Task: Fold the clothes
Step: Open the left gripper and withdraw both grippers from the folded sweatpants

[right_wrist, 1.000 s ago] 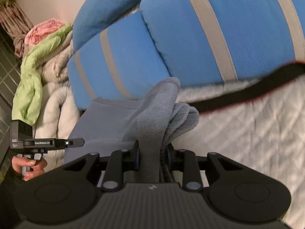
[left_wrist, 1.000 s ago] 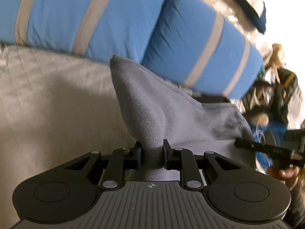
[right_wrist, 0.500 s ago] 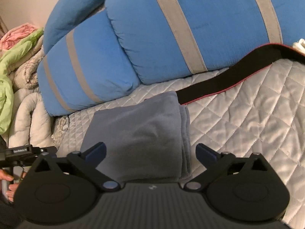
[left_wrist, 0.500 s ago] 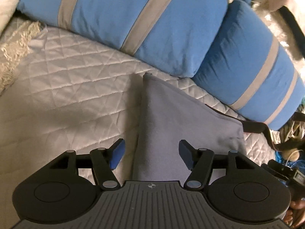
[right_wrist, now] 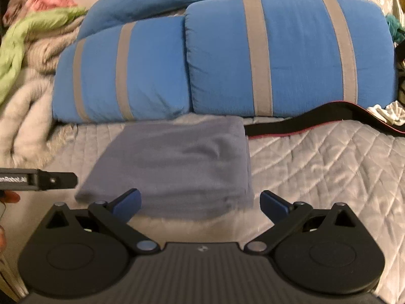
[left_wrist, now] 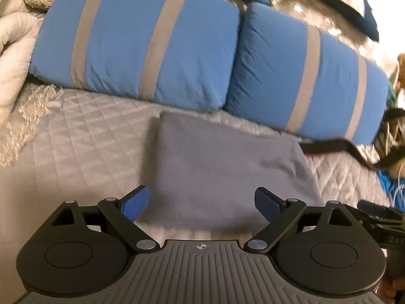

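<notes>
The folded garment (right_wrist: 177,162) lies flat just ahead of both grippers — right gripper (right_wrist: 200,201) wide, empty; left gripper (left_wrist: 202,201) opening, empty.

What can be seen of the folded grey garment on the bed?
The grey garment is soft, fleece-like cloth, folded into a flat, roughly rectangular stack; layered edges show along its right side. It lies on the quilted bedcover, its far edge close under the blue striped pillows, and a black strap ends by its far right corner. Neither tool touches it.
</notes>
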The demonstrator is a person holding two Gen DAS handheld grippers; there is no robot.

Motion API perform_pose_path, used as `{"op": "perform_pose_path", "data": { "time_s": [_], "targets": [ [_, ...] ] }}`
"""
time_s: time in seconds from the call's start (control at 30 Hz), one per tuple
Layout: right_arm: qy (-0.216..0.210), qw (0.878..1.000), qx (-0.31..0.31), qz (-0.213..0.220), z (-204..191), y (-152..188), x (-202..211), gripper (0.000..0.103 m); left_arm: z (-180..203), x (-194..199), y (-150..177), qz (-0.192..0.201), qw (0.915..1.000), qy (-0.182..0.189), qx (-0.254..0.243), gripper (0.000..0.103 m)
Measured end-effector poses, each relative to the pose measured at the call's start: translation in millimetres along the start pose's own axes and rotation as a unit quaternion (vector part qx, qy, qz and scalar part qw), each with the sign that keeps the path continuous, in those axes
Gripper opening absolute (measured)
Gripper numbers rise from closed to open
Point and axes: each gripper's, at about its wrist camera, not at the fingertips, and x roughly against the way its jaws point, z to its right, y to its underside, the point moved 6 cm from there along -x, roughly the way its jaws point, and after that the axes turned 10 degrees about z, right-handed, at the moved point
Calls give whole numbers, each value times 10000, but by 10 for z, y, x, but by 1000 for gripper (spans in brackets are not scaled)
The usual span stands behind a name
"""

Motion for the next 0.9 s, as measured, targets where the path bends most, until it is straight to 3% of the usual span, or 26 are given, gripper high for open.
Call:
{"op": "perform_pose_path", "data": {
  "time_s": [0.2, 0.37, 0.47, 0.57, 0.9],
  "targets": [
    [196, 9988, 371, -249, -32, 327, -61, 103, 42, -123, 482, -276, 9986, -93, -447, 91],
    [650, 9935, 499, -785, 110, 523, -229, 103, -56, -252, 653, -407, 9941, -348, -948, 94],
    [841, 9895, 456, -1086, 202, 661, -311, 103, -157, -394, 791, -750, 9916, -512, -918, 94],
    [857, 9904, 453, -988, 204, 672, -279, 103, -186, -438, 867, -676, 9919, -523, -937, 102],
    [872, 9910, 482, -890, 191, 684, -269, 103, -147, -431, 885, -574, 9913, -658, -981, 102]
  ]
}}
